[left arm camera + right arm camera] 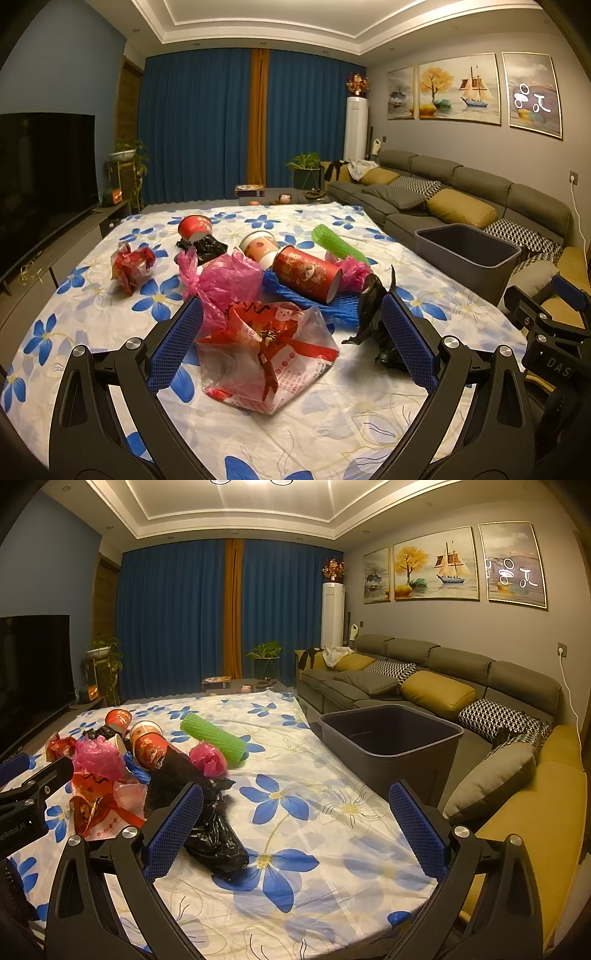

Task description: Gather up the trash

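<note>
**Trash scattered, bin empty, both grippers unloaded**

Floral cloth (369, 424) is carrying the whole litter: cups, bags and foam netting bunched mid-surface. You are holding the left gripper (291, 343) spread wide astride the red wrapper (269, 350), pads clear on both sides, which reads as lining up a grasp. You are keeping the right gripper (295, 827) equally wide and empty, its left pad just beside the black bag (214, 834). Off the cloth's right edge, the bin (391, 734) is sitting within reach, apparently placed for short drops.

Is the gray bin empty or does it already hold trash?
Looks empty: the gray bin shows only bare dark inner walls; its bottom is hidden.
</note>
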`<state>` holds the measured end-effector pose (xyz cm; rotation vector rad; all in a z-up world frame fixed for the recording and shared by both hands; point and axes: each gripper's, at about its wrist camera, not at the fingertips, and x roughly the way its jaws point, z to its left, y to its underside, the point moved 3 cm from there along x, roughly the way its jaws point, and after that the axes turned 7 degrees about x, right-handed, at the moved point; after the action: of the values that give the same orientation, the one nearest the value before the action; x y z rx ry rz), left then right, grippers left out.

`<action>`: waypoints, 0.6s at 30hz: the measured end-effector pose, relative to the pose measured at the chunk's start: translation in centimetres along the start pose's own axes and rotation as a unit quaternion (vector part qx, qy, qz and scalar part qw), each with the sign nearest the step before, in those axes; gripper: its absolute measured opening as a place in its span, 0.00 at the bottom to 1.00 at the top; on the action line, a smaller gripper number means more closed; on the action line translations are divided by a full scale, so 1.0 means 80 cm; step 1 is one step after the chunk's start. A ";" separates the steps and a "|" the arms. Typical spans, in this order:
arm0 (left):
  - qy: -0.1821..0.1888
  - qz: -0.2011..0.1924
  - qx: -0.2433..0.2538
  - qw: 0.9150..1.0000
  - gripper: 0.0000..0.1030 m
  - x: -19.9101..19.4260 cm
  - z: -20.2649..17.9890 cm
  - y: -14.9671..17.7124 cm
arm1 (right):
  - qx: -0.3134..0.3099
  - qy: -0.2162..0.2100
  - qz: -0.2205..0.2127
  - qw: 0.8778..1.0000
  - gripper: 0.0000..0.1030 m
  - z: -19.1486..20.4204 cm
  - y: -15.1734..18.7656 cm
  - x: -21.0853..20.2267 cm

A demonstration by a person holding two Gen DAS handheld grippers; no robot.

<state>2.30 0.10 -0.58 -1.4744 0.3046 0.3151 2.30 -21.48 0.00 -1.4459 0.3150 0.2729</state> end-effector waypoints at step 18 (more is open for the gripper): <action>-0.003 -0.005 0.008 1.000 0.93 0.000 0.000 -0.004 | 0.006 0.000 0.006 1.000 0.95 -0.001 0.001 0.006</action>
<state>2.39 0.09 -0.30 -1.4589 0.2945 0.3093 2.73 -21.53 -0.23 -1.4328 0.3256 0.2806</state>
